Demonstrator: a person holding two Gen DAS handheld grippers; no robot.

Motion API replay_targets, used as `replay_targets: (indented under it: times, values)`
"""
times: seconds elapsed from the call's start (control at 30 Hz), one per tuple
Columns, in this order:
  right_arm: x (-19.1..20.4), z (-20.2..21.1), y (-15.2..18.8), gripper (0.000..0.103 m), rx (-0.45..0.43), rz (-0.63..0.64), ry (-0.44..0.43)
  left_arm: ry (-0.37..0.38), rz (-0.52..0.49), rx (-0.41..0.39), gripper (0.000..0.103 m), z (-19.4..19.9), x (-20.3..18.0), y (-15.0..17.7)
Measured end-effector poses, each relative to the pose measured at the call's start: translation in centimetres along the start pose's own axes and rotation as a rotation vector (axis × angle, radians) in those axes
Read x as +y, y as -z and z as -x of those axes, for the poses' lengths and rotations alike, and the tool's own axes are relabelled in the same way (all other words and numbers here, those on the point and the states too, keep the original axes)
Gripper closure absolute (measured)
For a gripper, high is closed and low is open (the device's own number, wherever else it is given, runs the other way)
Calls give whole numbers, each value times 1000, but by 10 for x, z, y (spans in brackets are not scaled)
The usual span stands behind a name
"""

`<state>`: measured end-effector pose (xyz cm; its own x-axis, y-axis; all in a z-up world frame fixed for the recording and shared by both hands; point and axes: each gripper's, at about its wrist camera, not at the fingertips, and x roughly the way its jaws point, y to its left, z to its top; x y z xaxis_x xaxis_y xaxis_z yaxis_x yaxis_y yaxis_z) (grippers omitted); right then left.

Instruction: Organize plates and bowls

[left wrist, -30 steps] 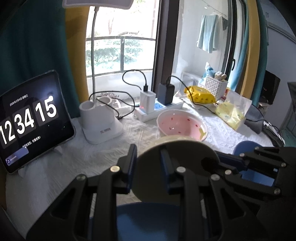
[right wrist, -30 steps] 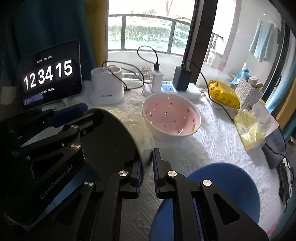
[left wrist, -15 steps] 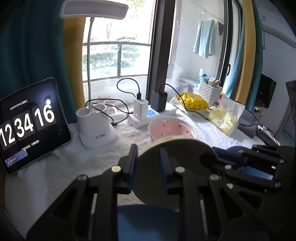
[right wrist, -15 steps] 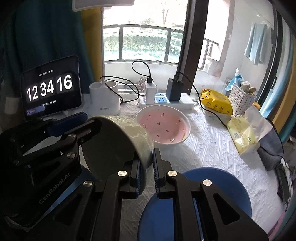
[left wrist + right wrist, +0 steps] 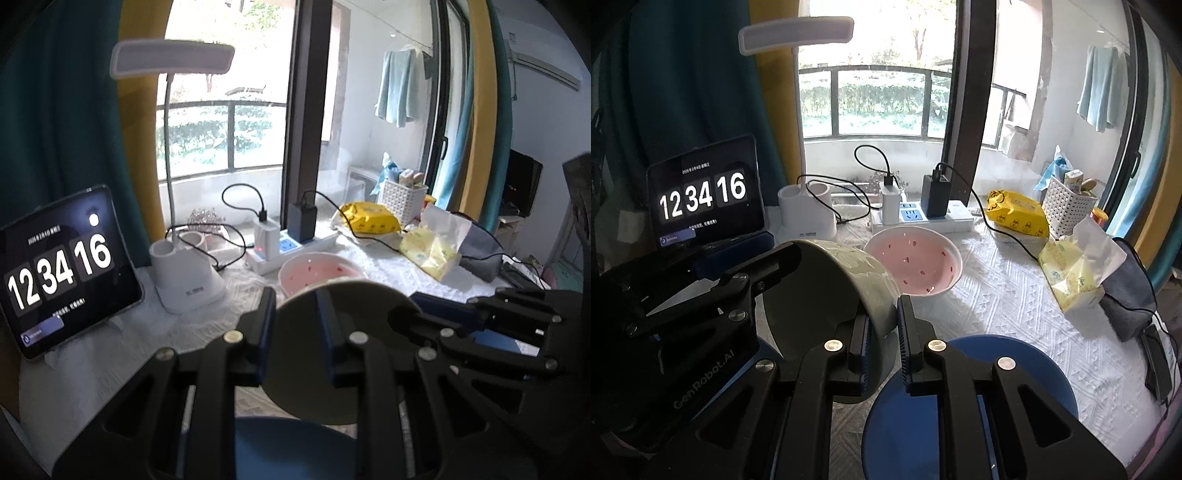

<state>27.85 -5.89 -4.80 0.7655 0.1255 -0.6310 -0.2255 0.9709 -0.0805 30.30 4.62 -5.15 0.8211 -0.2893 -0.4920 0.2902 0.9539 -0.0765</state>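
Two pairs of tongs share one load: my left tongs [image 5: 295, 332] and my right tongs [image 5: 882, 343] are each closed on the rim of the same grey-green glazed ceramic bowl [image 5: 827, 302], one on either side, with the wall pinched between the pads. I hold the bowl tilted on its side, clear of the table [image 5: 1004, 295] with its white textured cloth, above and between the round dark blue plate [image 5: 1008, 373] just below my right tongs and the pale pink speckled ceramic bowl [image 5: 916, 266] that rests upright farther back, near the white power strip [image 5: 923, 221]. In the left view only the bowl's flat underside faces me, so the rim grip is read better from the right. I judge this bowl to be stiff, fairly heavy for its size, smooth-glazed and breakable, so a thin pinch on the lip could slide or twist if one side slackens. The rim wall is the sensible place to hold, pads set well down over the lip and both grips kept even. I cannot tell whether it belongs in the pink bowl or on the plate; either way it wants levelling and a gentle landing, ceramic against ceramic.
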Motion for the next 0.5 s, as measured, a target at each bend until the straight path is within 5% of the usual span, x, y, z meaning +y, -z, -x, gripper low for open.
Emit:
replay_targets:
  times: [0.2, 0.5]
  values:
    - [0, 12, 1, 92, -23, 5, -33, -12, -8, -1, 82, 2, -2, 0]
    - [8, 1, 9, 92, 14, 20, -47, 30, 11, 127, 82, -15, 18, 19]
